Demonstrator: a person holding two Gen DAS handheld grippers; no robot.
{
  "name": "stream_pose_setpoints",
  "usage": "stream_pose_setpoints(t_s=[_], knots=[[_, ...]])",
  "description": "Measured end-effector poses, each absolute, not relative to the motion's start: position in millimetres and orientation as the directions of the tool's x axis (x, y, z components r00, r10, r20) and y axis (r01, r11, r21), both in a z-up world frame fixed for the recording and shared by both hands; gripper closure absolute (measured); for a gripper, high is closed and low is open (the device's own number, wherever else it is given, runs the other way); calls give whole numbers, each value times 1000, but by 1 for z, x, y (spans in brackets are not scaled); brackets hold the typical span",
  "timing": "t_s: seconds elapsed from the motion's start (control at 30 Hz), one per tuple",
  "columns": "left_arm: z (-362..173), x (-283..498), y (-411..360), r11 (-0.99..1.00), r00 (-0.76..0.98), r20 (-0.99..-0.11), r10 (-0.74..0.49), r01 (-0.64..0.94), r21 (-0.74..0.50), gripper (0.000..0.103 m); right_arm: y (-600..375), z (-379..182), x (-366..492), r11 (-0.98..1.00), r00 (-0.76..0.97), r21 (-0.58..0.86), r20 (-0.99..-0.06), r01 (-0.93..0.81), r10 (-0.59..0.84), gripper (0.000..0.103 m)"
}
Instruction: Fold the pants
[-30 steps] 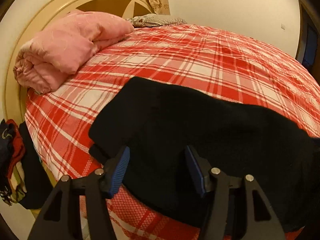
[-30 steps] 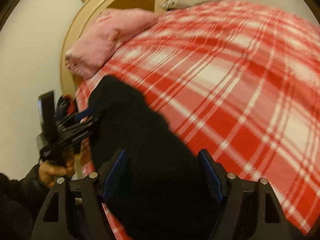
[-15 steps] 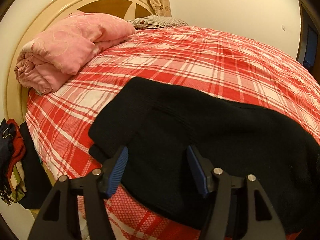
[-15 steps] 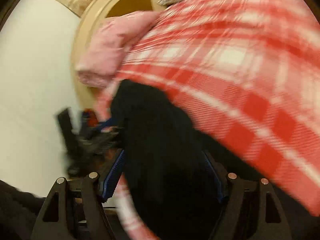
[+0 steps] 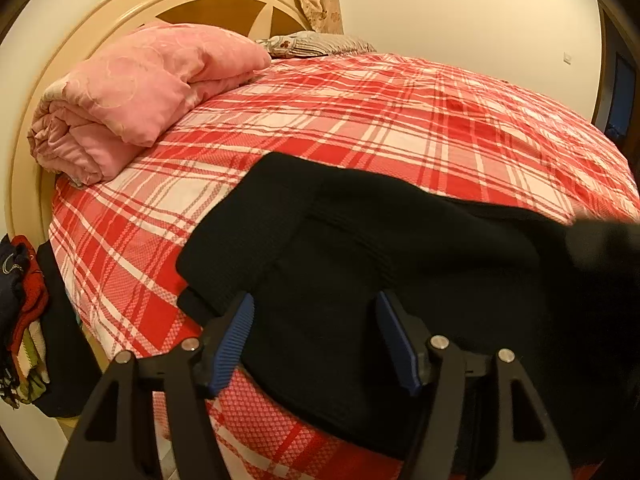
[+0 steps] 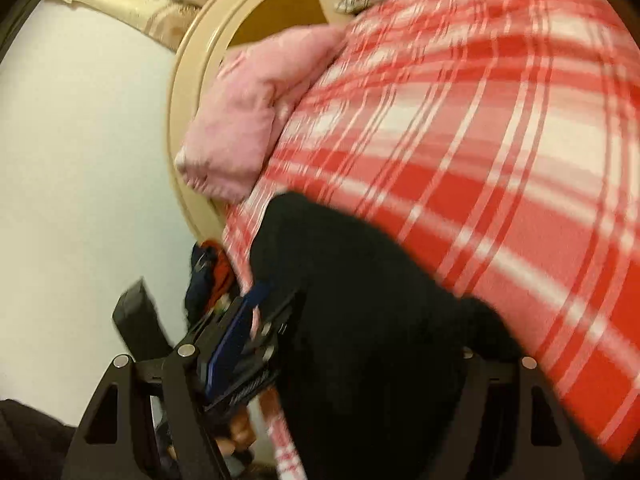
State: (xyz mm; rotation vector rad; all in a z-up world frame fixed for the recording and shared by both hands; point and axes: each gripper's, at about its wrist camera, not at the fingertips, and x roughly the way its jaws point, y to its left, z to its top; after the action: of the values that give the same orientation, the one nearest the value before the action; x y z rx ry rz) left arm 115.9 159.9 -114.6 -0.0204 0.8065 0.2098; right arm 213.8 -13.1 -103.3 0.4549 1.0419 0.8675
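Note:
Black pants [image 5: 360,248] lie spread along the near edge of a bed covered by a red plaid sheet [image 5: 400,128]. My left gripper [image 5: 314,300] hovers open just above their left end, blue pads wide apart with nothing pinched. In the right wrist view the pants [image 6: 360,300] fill the lower middle. My right gripper [image 6: 324,308] is open over them; dark cloth hides its right finger. The left gripper's body [image 6: 136,320] and the hand [image 6: 240,432] holding it show at lower left. A blurred dark mass [image 5: 604,248] sits at the left view's right edge.
A folded pink quilt [image 5: 132,96] lies at the head of the bed by the round cream headboard [image 5: 80,40], with a grey pillow [image 5: 316,42] behind it. Dark and red clothes [image 5: 20,300] hang off the bed's left side. White walls surround the bed.
The right gripper has swung left along the pants toward the left gripper, with heavy blur. A dark blurred shape has come into the left view's right edge. The left gripper has barely moved.

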Motion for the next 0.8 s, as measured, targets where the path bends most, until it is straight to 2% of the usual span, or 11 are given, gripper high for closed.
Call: stream_pose_setpoints(t_s=[0.13,0.27,0.47,0.6,0.7,0.8], knots=[[-115,116,160,981,676,-714,180,-181,76,35,-31,-101,232,612,260,699,-554,-369,791,29],[-116,116,162,982,679,-713,172,-174,71,33,-43,-105,244,619,237,701,-573,-354,785,45],[-116,115,163,984,682,-713,160,-167,61,32,-99,-114,249,553,191,807,-521,-210,832,44],[-117,115,164,984,684,-713,154,-171,48,32,-198,-80,215,752,441,658,-664,-37,603,44],[-116,115,163,983,682,-714,156,-176,47,32,-283,-47,168,850,611,487,-741,200,280,44],[-116,115,163,983,682,-714,160,-180,48,32,-357,-29,130,835,610,342,-792,430,10,44]])
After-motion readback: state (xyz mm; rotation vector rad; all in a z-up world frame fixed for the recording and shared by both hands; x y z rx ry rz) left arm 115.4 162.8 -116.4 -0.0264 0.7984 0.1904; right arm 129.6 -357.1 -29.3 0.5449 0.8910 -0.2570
